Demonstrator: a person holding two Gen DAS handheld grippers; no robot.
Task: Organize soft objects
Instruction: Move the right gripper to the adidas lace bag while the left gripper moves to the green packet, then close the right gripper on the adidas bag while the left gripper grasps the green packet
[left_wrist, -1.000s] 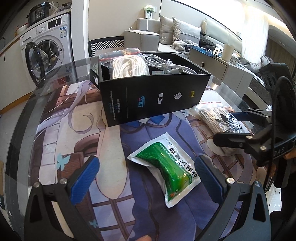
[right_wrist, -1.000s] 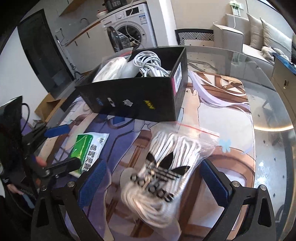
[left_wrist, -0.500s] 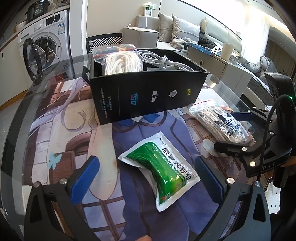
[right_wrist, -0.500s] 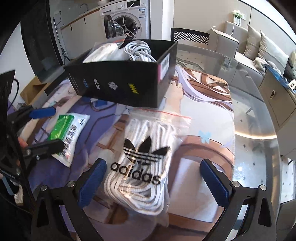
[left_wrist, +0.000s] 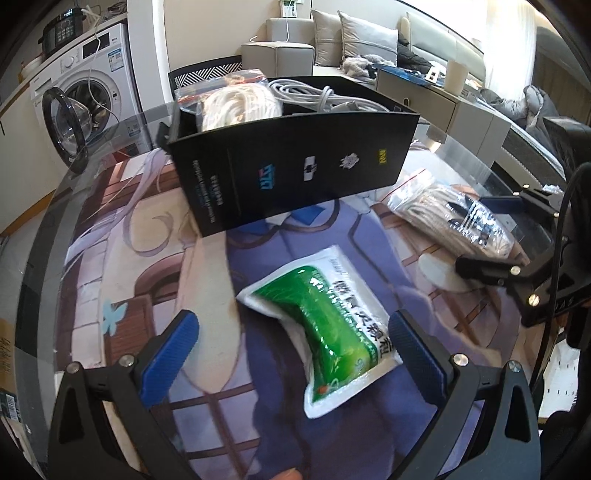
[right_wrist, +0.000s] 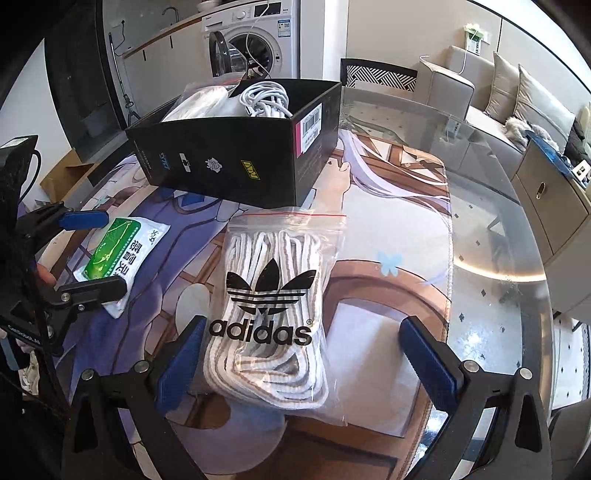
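Note:
A green and white soft packet (left_wrist: 332, 325) lies on the printed mat, between the wide-open fingers of my left gripper (left_wrist: 295, 343); it also shows in the right wrist view (right_wrist: 118, 254). A clear zip bag of white laces with an adidas logo (right_wrist: 269, 314) lies between the open fingers of my right gripper (right_wrist: 303, 350), closer to the left finger; it also shows in the left wrist view (left_wrist: 450, 218). A black open box (left_wrist: 291, 162) behind them holds a bagged white rope (left_wrist: 236, 103) and grey cables (left_wrist: 321, 96).
The printed mat (right_wrist: 388, 229) covers a round glass table (right_wrist: 498, 221). A washing machine (left_wrist: 92, 85), a patterned chair (right_wrist: 376, 74) and a sofa (left_wrist: 351, 40) stand beyond the table. A cabinet (right_wrist: 550, 206) is at the right.
Both grippers have moved in lower over their objects: the left toward the green packet, the right over the adidas bag, which now lies straight between its fingers. Nothing is held.

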